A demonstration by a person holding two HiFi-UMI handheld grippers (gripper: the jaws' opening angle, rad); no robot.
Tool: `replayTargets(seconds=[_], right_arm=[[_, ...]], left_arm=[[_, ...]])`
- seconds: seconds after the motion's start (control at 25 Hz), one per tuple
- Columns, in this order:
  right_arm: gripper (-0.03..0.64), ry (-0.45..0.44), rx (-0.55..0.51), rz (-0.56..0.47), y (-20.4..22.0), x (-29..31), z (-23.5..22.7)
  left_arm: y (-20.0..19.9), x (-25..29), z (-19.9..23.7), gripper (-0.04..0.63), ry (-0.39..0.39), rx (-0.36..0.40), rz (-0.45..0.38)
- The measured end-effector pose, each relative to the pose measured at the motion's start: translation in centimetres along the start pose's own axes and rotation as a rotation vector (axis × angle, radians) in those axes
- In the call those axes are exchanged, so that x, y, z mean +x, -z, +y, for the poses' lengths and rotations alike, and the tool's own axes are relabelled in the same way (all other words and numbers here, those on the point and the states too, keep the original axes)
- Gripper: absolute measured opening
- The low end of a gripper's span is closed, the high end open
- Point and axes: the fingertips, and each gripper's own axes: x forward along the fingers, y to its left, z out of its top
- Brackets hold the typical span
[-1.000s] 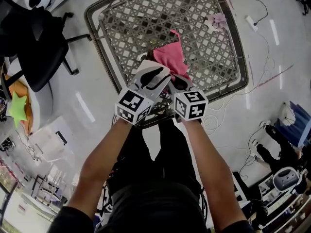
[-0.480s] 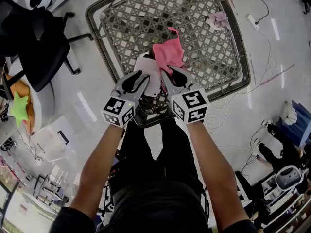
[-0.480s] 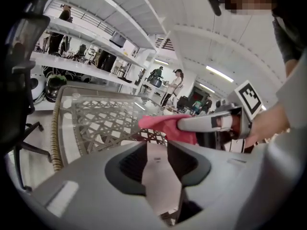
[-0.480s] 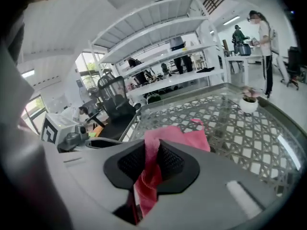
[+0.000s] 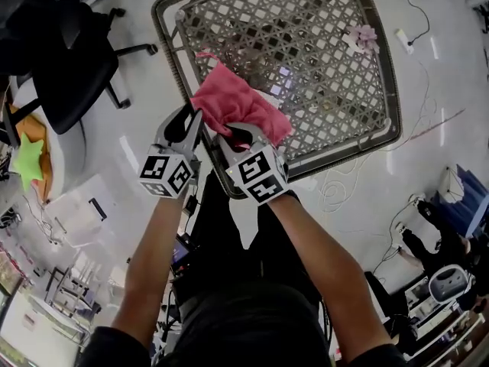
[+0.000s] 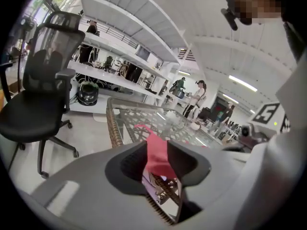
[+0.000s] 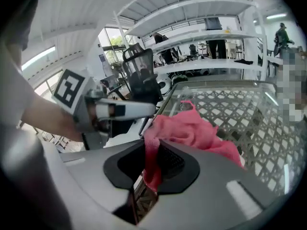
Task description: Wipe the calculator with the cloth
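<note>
Right gripper [image 7: 152,169] clamped tight on the pink cloth [image 5: 237,102]. Left gripper [image 6: 156,162] slightly parted, apparently pinching the calculator. Cloth just dragged over it, white face now hidden. Both shifted toward the wicker table [image 5: 336,44] corner. Wipe stroke likely underway.

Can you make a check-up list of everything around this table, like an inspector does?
surface: wicker table with glass top
job's things: pink cloth held over the table's near edge; calculator not seen, maybe under it
clutter: small pale pink item at the far corner
grippers: right claw shut on the cloth; left claw pinching the cloth too
cables: white cable looped on the floor beside the table
surroundings: black office chair and green star on the left
</note>
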Motion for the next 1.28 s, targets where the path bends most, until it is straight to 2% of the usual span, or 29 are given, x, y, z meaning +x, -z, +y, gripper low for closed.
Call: replayTargets(seconds=[0.16, 0.36, 0.56, 0.76, 0.96, 1.28], right_arm=[[0.052, 0.003, 0.055, 0.043, 4.0, -1.2, 0.8], [0.052, 0.082, 0.093, 0.043, 6.4, -4.6, -1.8], [0.052, 0.215, 0.158, -0.042, 6.0, -8.1, -7.1], [0.051, 0.347, 0.232, -0.124, 4.8, -11.0, -12.2], [0.052, 0.463, 0.328, -0.145, 4.9, -12.4, -17.3], [0.052, 0.707, 0.454, -0.149, 6.6, -17.6, -25.1]], left_arm=[[-0.9, 0.4, 0.4, 0.186, 0.018, 0.001, -0.012], [-0.7, 1.7, -1.1, 0.186, 0.084, 0.01, 0.016], [0.0, 3.7, -3.4, 0.187, 0.147, 0.035, 0.056], [0.4, 4.6, -5.1, 0.187, 0.176, 0.05, 0.073], [1.6, 5.2, -6.8, 0.187, 0.212, 0.051, 0.112], [3.3, 6.1, -9.2, 0.192, 0.261, 0.032, 0.164]])
